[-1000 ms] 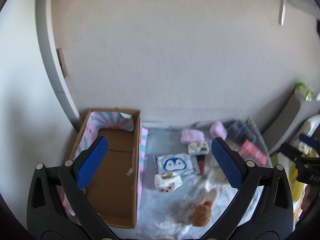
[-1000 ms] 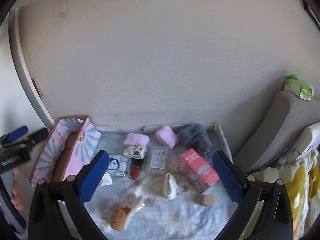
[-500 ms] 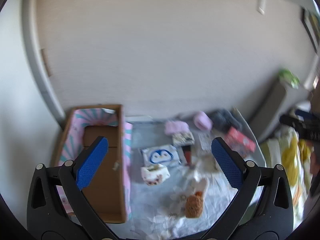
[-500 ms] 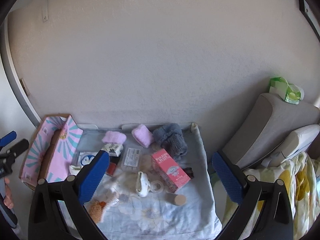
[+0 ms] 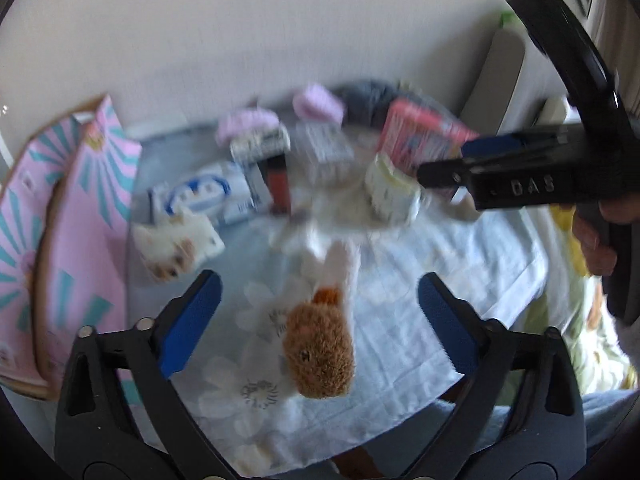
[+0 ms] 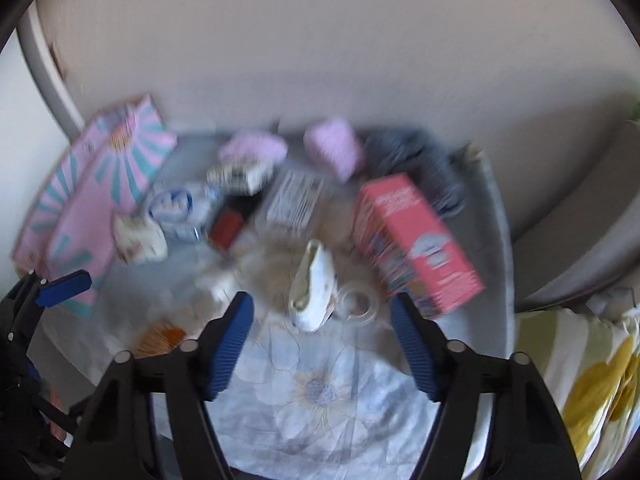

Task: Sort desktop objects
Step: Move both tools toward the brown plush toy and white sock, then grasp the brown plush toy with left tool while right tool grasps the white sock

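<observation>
The floral cloth (image 6: 320, 396) covers the tabletop, with bare patches of it at the near edge in both views. The pink striped cardboard box (image 5: 80, 208) stands open at the far left, its wall against the cloth's left edge. Both views are blurred.

The left gripper (image 5: 318, 312) is spread wide and holds nothing; the brown plush toy (image 5: 320, 356) lies on the cloth between its blue pads, touching neither. The right gripper (image 6: 322, 336) is also spread wide and empty, with the small white pouch (image 6: 314, 292) just ahead of the gap between its fingers. The pink carton (image 6: 412, 240) lies just right of the pouch; the penguin wipes pack (image 5: 200, 196) sits near the box.

Compared with a second ago, both grippers are much lower and closer to the clutter, and each now frames one item.
</observation>
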Available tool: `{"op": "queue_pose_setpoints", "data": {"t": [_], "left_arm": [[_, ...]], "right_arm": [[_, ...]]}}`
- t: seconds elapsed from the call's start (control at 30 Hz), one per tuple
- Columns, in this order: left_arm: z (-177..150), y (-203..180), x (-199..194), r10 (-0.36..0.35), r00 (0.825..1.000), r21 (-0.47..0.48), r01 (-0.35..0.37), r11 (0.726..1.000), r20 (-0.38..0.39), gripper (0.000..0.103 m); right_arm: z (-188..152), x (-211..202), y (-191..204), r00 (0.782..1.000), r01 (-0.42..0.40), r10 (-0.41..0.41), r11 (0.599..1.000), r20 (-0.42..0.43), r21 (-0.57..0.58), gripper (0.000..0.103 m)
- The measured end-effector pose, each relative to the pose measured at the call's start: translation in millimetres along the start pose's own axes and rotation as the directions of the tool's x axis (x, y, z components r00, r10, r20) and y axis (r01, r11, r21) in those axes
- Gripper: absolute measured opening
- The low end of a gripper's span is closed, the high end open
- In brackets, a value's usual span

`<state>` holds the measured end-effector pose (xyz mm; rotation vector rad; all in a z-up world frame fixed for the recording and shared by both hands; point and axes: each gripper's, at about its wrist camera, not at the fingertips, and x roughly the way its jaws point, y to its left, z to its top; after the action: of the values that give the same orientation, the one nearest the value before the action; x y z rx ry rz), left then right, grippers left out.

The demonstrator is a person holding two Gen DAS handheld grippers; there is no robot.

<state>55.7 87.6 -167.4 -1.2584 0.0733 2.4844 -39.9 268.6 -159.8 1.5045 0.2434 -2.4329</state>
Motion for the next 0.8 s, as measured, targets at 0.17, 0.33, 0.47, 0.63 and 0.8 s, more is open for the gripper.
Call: {"op": "queue_pose_setpoints", "data": {"t": [0.17, 0.33, 0.47, 0.63, 0.8], "left_arm": [[-19, -5, 32, 0.048, 0.997, 0.019, -0.047, 0.999, -0.067, 0.072], [-24, 2, 41, 0.04, 0.995, -0.021, -0.042, 0.999, -0.091, 0.048], [-21, 6, 43, 0.047, 0.994, -0.022, -0.049, 0.999, -0.101, 0.032], [-10, 4, 34, 0.016, 0.995, -0.025, -0.018, 1.0, -0.102, 0.032], [11, 6, 18, 0.019, 0.995, -0.03, -0.022, 0.999, -0.103, 0.032]], "right_arm": [[3, 35, 4, 0.999, -0.011, 0.01, 0.999, -0.043, -0.036, 0.059], [12, 57, 8, 0.996, -0.013, 0.008, 0.998, -0.084, -0.066, 0.044], [14, 68, 7, 0.993, -0.025, 0.018, 0.998, -0.114, -0.058, 0.027], [19, 57, 5, 0.994, -0.031, 0.025, 0.998, -0.11, -0.053, 0.025], [27, 34, 3, 0.993, -0.071, 0.067, 0.997, -0.098, -0.042, 0.025]]}}
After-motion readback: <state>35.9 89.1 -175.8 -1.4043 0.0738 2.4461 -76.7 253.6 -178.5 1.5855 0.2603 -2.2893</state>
